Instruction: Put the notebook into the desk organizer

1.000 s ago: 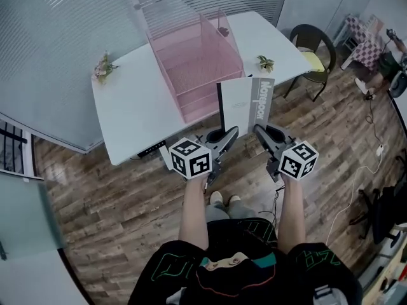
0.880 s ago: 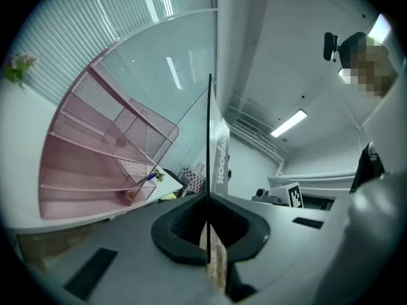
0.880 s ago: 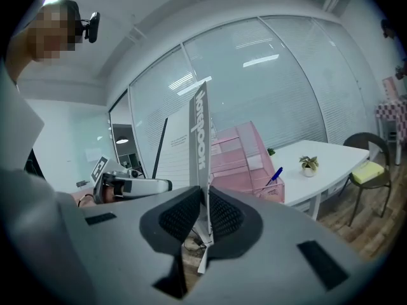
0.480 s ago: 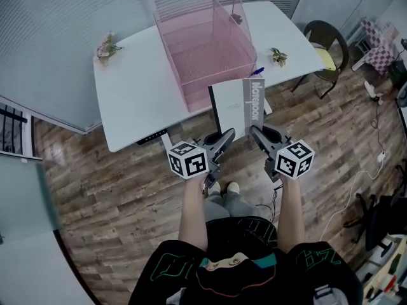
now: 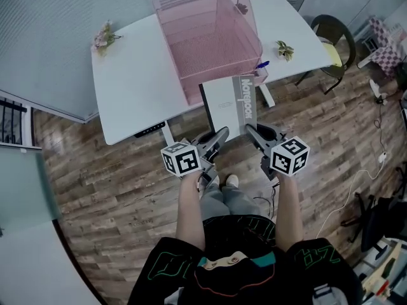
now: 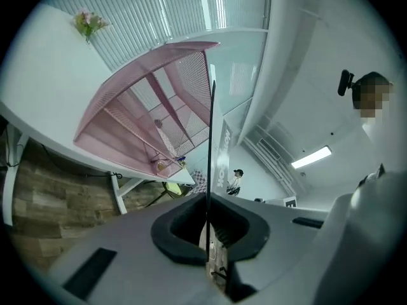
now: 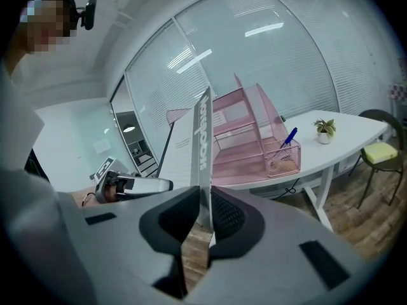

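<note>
A white notebook [image 5: 224, 107] with a grey spine strip is held by its lower edge in front of the white table [image 5: 127, 88], just below the pink mesh desk organizer [image 5: 206, 40]. My left gripper [image 5: 219, 134] is shut on its left corner, where the notebook [image 6: 210, 138] shows edge-on between the pads. My right gripper [image 5: 251, 131] is shut on the spine side; its jaws have just eased slightly, with the notebook [image 7: 202, 138] still pinched. The organizer [image 7: 248, 138] stands behind it, tiers open.
A small pink mesh cup [image 5: 261, 74] with a blue pen sits at the organizer's right end. A small plant [image 5: 284, 49] and flowers [image 5: 103, 35] stand on the table. A dark chair [image 5: 331, 37] is at the right. Wood floor lies below.
Both grippers and the notebook have sunk and drawn a little nearer to me; the notebook now sits lower against the table's front edge.
</note>
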Tool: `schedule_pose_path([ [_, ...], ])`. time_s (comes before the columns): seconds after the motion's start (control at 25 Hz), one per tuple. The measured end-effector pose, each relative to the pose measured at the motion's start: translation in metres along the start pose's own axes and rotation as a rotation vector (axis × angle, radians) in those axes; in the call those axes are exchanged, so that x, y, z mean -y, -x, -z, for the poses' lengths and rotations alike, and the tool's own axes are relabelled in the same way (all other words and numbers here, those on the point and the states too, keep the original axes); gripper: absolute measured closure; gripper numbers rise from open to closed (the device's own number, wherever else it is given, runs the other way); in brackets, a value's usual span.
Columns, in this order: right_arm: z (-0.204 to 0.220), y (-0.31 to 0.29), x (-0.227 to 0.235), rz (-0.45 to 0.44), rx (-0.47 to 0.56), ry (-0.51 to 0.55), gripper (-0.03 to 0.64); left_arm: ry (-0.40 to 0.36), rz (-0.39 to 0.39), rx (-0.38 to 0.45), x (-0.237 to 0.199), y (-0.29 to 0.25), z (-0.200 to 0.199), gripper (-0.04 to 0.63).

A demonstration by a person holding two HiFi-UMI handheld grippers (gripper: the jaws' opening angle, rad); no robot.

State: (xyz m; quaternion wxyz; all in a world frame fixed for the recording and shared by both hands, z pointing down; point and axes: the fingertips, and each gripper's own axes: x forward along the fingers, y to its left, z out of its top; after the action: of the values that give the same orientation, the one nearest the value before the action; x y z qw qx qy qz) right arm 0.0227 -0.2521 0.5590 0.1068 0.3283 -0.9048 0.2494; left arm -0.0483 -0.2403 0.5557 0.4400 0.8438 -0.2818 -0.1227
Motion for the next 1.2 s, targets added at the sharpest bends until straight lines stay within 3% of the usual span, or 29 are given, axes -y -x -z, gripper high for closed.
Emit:
schedule_pose_path([
  [0.32,0.001,-0.035,0.014,-0.022,-0.043,-0.035,0.569,0.083,-0.031,0.003,-0.032,0.000,-0.017,0.589],
  [0.64,-0.014,-0.035,0.012,-0.048,0.010,-0.048,0.531,0.112,-0.014,0.054,-0.023,0.005,-0.030,0.589],
  [1.08,-0.042,-0.034,0.008,-0.081,0.068,-0.009,0.525,0.168,-0.009,0.104,-0.020,0.001,-0.053,0.569],
  [1.2,-0.046,-0.036,0.009,-0.097,0.069,-0.025,0.526,0.153,-0.010,0.119,-0.020,-0.001,-0.060,0.563],
])
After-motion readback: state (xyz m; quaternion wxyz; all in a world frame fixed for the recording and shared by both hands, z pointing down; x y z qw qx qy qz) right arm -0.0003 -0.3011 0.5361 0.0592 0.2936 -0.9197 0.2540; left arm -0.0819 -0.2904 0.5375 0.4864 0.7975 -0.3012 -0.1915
